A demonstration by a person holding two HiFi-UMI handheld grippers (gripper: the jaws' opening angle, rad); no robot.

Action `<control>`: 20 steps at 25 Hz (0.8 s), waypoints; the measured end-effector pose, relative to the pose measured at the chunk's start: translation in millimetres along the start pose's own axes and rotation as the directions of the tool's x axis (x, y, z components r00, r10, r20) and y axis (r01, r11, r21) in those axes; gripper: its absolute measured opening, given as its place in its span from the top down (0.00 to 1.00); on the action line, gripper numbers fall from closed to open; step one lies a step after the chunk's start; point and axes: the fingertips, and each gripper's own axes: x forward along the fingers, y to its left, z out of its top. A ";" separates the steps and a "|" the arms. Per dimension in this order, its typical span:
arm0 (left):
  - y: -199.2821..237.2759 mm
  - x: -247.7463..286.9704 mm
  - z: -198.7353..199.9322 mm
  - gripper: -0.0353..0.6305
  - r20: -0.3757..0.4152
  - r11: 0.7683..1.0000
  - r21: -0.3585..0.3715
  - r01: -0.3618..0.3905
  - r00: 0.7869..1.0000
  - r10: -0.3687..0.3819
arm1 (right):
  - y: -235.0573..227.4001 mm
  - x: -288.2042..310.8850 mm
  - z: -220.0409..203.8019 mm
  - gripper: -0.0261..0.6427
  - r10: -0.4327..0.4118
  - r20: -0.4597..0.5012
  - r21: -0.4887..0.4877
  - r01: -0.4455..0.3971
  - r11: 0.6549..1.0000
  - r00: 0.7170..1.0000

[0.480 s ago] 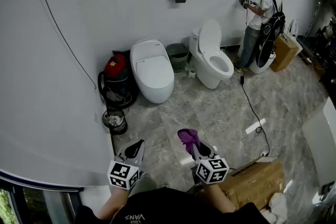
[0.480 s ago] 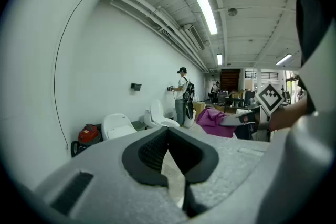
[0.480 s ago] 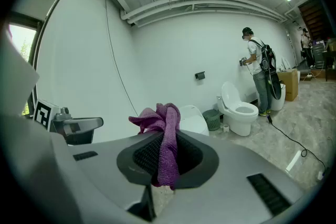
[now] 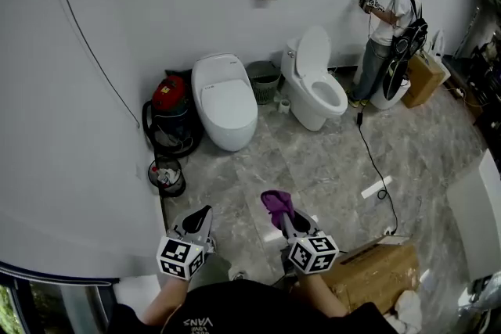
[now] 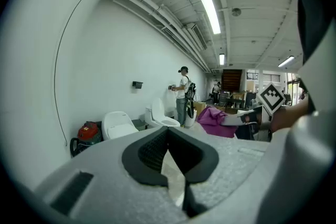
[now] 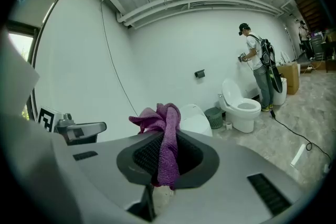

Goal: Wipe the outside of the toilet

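Two white toilets stand against the far wall. One is a rounded toilet with its lid down (image 4: 224,99) (image 5: 118,123) (image 6: 193,118). The other toilet has its lid up (image 4: 315,82) (image 5: 161,117) (image 6: 240,107). Both are well ahead of my grippers. My right gripper (image 4: 285,220) (image 6: 167,140) is shut on a purple cloth (image 4: 275,203) (image 6: 166,134) (image 5: 218,121), which bunches above the jaws. My left gripper (image 4: 201,223) (image 5: 168,132) is beside it at the same height, shut with nothing in it.
A red vacuum cleaner (image 4: 167,104) and a small waste bin (image 4: 167,177) sit left of the closed toilet. A mesh basket (image 4: 264,81) stands between the toilets. A person (image 4: 389,27) works at the wall on the right. A cable (image 4: 374,159) crosses the floor. A cardboard box (image 4: 377,271) lies near my right.
Both grippers and the cloth have shifted slightly left in the head view. The person at the wall has lifted a hand a little higher.
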 end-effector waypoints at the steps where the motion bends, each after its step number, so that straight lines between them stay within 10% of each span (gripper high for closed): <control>1: 3.5 3.9 0.3 0.94 -0.001 1.000 -0.004 0.000 1.000 0.000 | -1.6 4.3 0.8 0.90 -0.003 -0.003 0.002 0.003 1.000 1.000; 20: 149.4 117.0 30.0 0.94 -0.005 0.999 -0.045 0.026 1.000 -0.026 | -8.2 174.5 61.5 0.90 -0.046 -0.014 -0.012 0.046 0.999 0.999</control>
